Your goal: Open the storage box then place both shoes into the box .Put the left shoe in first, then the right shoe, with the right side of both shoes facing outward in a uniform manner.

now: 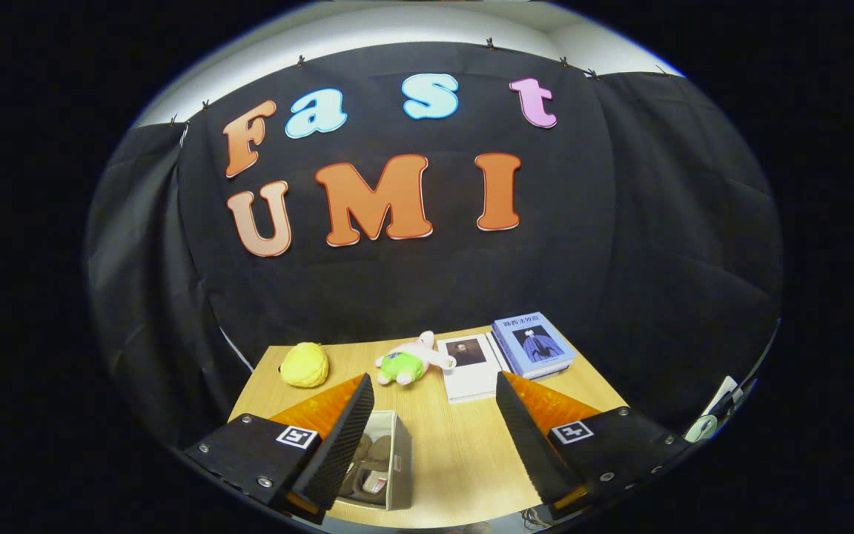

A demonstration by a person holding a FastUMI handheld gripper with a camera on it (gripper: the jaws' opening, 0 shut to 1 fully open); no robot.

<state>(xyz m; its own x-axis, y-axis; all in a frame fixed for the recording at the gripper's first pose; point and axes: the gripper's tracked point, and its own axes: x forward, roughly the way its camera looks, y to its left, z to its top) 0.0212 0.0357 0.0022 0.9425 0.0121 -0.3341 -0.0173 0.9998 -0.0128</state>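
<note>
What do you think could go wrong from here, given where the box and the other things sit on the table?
1. The storage box sits low beside one finger of the open tool, partly hidden by it, so a blind approach could knock it.
2. Brown items, perhaps shoes, already show inside the box; their order and facing cannot be checked from here.
3. The plush toy, yellow object and books lie beyond the fingers, so a far reach could bump them.

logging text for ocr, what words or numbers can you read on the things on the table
blue book: cover title, too small to read
white book: no readable text
storage box: tag inside, blurred
gripper, open over the table: coded squares, no words
</note>
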